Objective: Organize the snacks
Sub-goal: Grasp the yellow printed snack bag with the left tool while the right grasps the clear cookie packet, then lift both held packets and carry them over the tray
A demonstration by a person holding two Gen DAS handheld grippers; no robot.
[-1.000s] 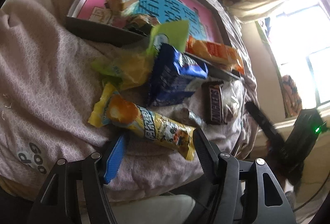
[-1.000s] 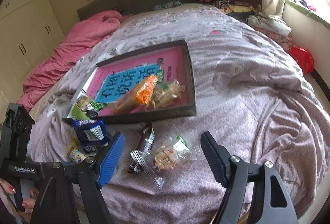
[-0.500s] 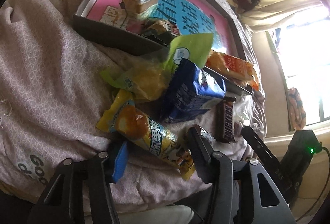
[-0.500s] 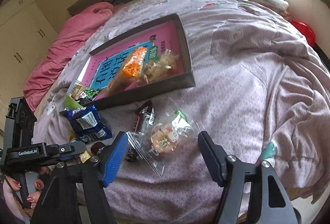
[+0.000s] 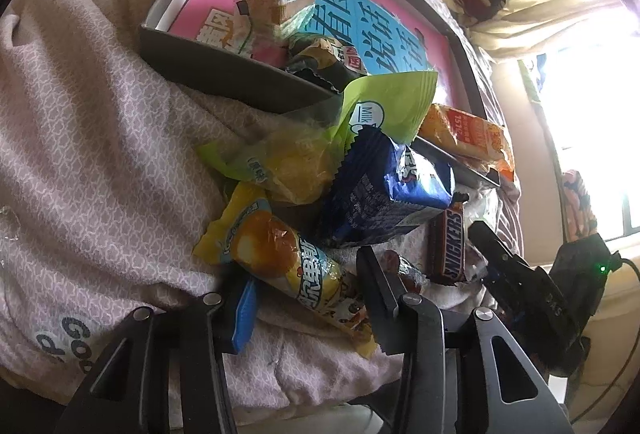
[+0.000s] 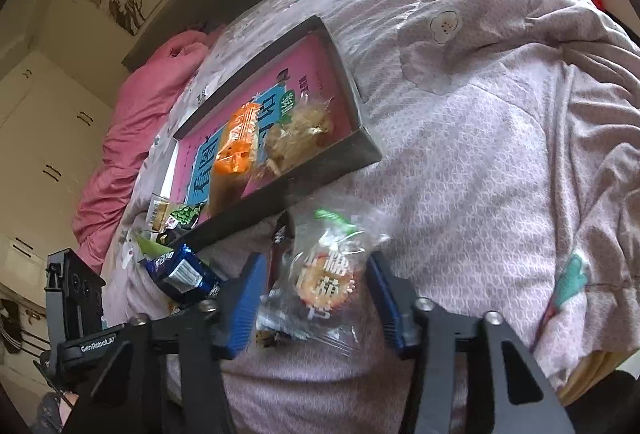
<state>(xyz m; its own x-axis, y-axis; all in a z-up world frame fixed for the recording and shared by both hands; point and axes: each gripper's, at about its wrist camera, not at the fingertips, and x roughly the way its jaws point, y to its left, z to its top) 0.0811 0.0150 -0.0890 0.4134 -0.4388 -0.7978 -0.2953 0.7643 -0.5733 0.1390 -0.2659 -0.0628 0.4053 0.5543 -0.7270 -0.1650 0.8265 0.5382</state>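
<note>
Presently catalogued, left to right, snacks loose on the bed [image 6: 500,162] short of the box tray [image 6: 360,150].

Item 1. Left hand-held gripper [image 5: 308,298]: jaws closing around the yellow cake-roll packet [image 5: 280,262], which lies crosswise between them. Whether the pads already press it cannot be told; the blue pad sits just beside one long edge and the black finger just beside the other. Handling, judged: light, soft filling under slick film, easily crushed; take it across the middle with a gentle close.

Item 2. Ahead of that gripper, stacked: green-and-yellow pouch [image 5: 304,154] and blue biscuit packet [image 5: 384,190], both leaning on the tray's near wall. Puffy and crinkly, likely to slide off one another if disturbed.

Item 3. Ahead and right of the left gripper: Snickers bar [image 5: 450,246], firm, narrow, easiest to take by its sides.

Item 4. Right hand-held gripper [image 6: 316,294]: jaws closing, with the clear-wrapped round biscuit [image 6: 326,282] between the blue pads; film touches or nearly touches both, firm contact not confirmed. Handling, judged: brittle disc inside loose, slippery cellophane; grip the disc itself, not the flapping wrapper.

Item 5. Beyond both grippers, inside the tray: orange packet [image 6: 236,146] and a pale crumpled wrapper [image 6: 304,134], already stowed, well apart from either gripper.
</note>
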